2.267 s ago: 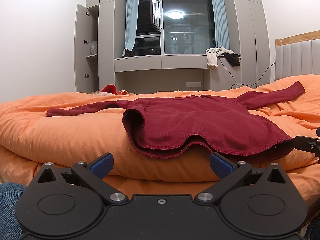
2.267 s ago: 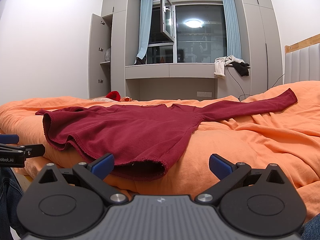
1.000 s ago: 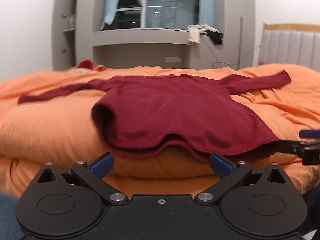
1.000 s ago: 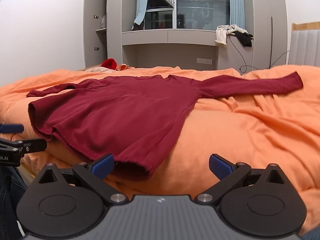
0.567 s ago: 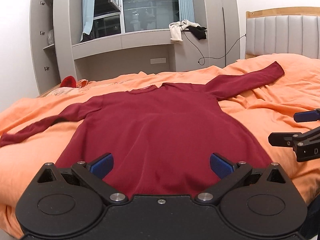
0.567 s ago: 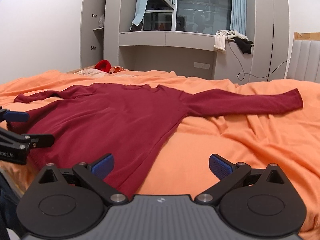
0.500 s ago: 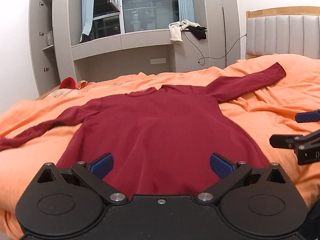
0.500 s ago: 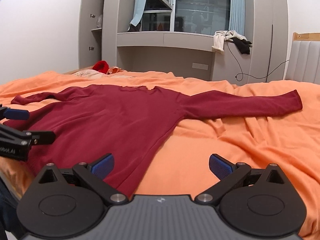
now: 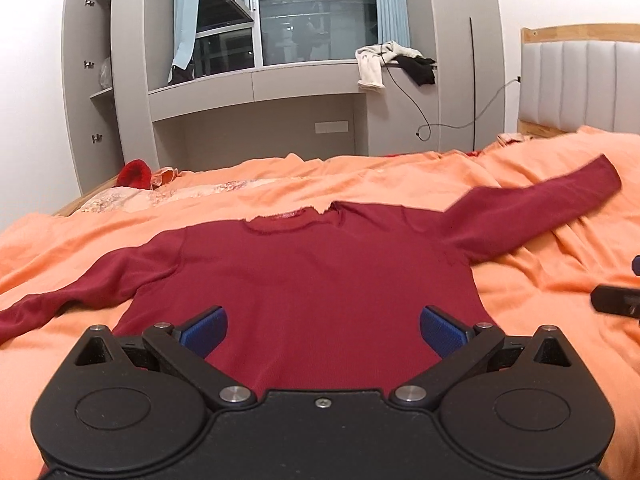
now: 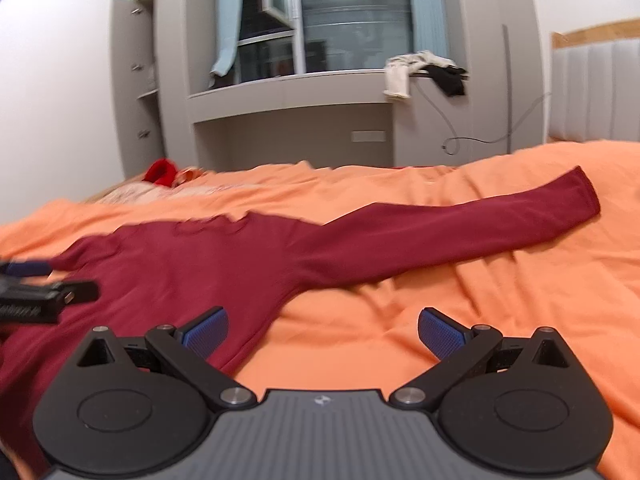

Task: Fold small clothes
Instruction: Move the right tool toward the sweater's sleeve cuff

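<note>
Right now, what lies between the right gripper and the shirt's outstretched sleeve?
Only bare, wrinkled orange duvet, as the right wrist view shows. The open right gripper hangs short of the maroon shirt's sleeve.

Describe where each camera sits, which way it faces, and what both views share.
Left wrist: rides the left gripper, jaws open, above the maroon sweater, facing the window wall; the right gripper shows at the right edge.
Right wrist: rides the right gripper, jaws open, over the orange bedding beside the sweater's edge; the left gripper shows at the left.
Shared: sweater, bedding, window wall.
</note>
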`<state>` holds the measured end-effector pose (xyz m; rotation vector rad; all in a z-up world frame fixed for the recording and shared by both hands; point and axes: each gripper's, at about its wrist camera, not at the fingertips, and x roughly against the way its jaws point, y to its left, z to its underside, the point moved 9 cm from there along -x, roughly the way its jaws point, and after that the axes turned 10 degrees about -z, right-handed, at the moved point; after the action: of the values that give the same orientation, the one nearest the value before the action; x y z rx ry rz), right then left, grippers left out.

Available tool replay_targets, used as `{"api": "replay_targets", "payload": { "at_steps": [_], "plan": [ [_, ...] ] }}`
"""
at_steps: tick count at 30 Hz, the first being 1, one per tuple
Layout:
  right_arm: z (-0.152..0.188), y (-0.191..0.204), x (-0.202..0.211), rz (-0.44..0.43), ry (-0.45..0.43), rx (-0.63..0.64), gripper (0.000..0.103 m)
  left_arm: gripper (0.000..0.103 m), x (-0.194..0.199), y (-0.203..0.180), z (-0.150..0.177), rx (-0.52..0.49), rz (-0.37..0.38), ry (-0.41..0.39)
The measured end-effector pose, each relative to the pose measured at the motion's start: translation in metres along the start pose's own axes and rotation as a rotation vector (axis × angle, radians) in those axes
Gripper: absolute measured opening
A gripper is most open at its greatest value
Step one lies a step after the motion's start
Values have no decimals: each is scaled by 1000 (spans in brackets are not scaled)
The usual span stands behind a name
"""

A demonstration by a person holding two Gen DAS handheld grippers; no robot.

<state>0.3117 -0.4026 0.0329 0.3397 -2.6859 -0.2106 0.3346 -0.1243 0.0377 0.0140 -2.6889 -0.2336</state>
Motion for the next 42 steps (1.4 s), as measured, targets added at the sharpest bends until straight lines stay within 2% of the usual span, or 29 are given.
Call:
{"api": "replay_targets", "payload": {
  "at_steps": [6,9,13,17,23,26,30,37,42],
  "plan": [
    [-27,-52,-22,70,-53,-89,103,102,-23,-4,-8,23,9,-11],
    [-34,-73,-34,96,-81,-127,103,102,-34,-4,-4,45,16,13],
    [-35,-108,-50,159,-136,-191,103,102,-46,-1,2,75,22,53],
    [-27,-139,-60,223,-199,-195,103,102,-57,3,11,89,5,79],
    [-16,-183,-74,254,-151,-249,103,102,-60,17,20,181,0,36],
    [-14,-200,-79,248,-132,-306,103,102,-61,16,21,175,3,33],
    [-15,-224,-81,278,-145,-382,103,102,-69,8,31,125,-5,76],
    [-25,-257,-90,279,-244,-476,102,102,-81,2,43,104,-1,133],
    [-30,-285,-96,300,-324,-569,94,102,-85,2,47,108,5,149]
  ]
}}
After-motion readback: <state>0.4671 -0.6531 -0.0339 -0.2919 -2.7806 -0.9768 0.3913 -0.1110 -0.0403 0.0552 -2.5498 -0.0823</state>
